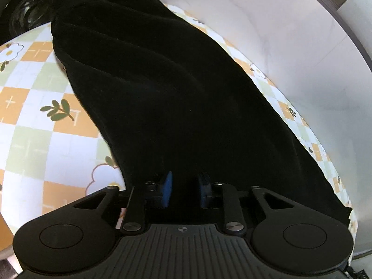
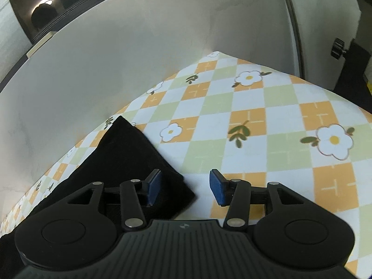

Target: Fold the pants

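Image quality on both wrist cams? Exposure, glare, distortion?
Left wrist: black pants fill the frame, nearly detailless, folds faint; checkered tablecloth bows with fisheye. Right wrist: evenly lit, cloth pattern sharp; lamp glare in the dark window top left; straight edges curve.

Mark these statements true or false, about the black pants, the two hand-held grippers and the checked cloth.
1. The left hand-held gripper is shut on the black pants. True.
2. The right hand-held gripper is shut on the pants. False: its jaws are open; only its left pad is over a corner of the pants.
3. The pants lie on a checked cloth printed with flowers. True.
4. The pants are blue denim. False: they are black.
5. In the right wrist view the cloth ahead of the gripper is covered by pants. False: it is bare there.
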Demonstrator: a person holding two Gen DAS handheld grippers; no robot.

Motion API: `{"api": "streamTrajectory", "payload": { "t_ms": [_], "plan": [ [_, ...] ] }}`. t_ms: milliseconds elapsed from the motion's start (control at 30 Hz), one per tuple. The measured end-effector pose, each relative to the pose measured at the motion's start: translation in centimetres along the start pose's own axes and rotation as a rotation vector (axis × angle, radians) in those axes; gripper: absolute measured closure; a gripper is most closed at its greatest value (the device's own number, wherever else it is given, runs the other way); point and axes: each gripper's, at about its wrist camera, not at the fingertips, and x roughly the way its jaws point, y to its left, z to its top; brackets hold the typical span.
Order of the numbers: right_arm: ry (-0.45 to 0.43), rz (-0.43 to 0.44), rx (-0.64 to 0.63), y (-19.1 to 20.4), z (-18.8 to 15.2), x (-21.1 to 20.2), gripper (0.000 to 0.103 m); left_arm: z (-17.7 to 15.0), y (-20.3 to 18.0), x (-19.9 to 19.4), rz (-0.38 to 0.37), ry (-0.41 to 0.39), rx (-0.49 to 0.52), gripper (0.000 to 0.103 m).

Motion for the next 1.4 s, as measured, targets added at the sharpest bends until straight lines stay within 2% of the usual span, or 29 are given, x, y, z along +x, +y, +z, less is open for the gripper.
{"api": "streamTrajectory", "payload": {
  "t_ms": [167, 233, 333, 500, 567, 700, 867, 933, 1067, 1200, 1267, 1400],
  "plan": [
    [0.046, 0.035, 0.032, -1.0, -1.1, 0.1, 0.052, -0.7, -1.9, 0.0, 0.078, -0.009, 0.12, 0.078],
    [0.062, 0.046, 0.05, -1.0, -1.7, 0.3, 0.051, -1.0, -2.9, 0.2, 0.103, -0.009, 0.176, 0.07],
    [0.079, 0.099, 0.094, -1.0, -2.1, 0.7, 0.051, -1.2, -4.1, 1.0, 0.116, -0.005, 0.23, 0.063],
    [0.089, 0.143, 0.1, -0.1, -2.3, 1.5, 0.05, -0.9, -4.1, 1.3, 0.12, 0.001, 0.247, 0.063],
    [0.081, 0.148, 0.107, 0.2, -2.4, 1.7, 0.045, -0.9, -4.3, 1.5, 0.121, 0.003, 0.254, 0.062],
    [0.079, 0.149, 0.11, 0.9, -2.6, 1.8, 0.043, -1.7, -6.0, 1.9, 0.13, 0.005, 0.268, 0.059],
    [0.218, 0.293, 0.116, 2.3, -4.2, 1.8, 0.044, -1.7, -6.3, 2.5, 0.134, 0.009, 0.268, 0.057],
    [0.241, 0.338, 0.082, 3.2, -5.0, 1.8, 0.044, -1.7, -6.3, 2.5, 0.136, 0.009, 0.268, 0.057],
    [0.183, 0.341, 0.139, 2.8, -4.3, 3.1, 0.047, -1.9, -6.6, 2.6, 0.144, 0.007, 0.277, 0.056],
    [0.06, 0.244, 0.135, 2.0, -2.6, 4.3, 0.048, -1.8, -6.3, 2.4, 0.135, 0.003, 0.253, 0.056],
    [0.026, 0.217, 0.147, 1.4, -1.9, 4.8, 0.052, -1.6, -5.9, 2.3, 0.122, 0.002, 0.225, 0.056],
    [0.091, 0.294, 0.176, 1.8, -1.5, 5.9, 0.055, -1.5, -5.7, 2.3, 0.12, 0.0, 0.198, 0.056]
  ]
}}
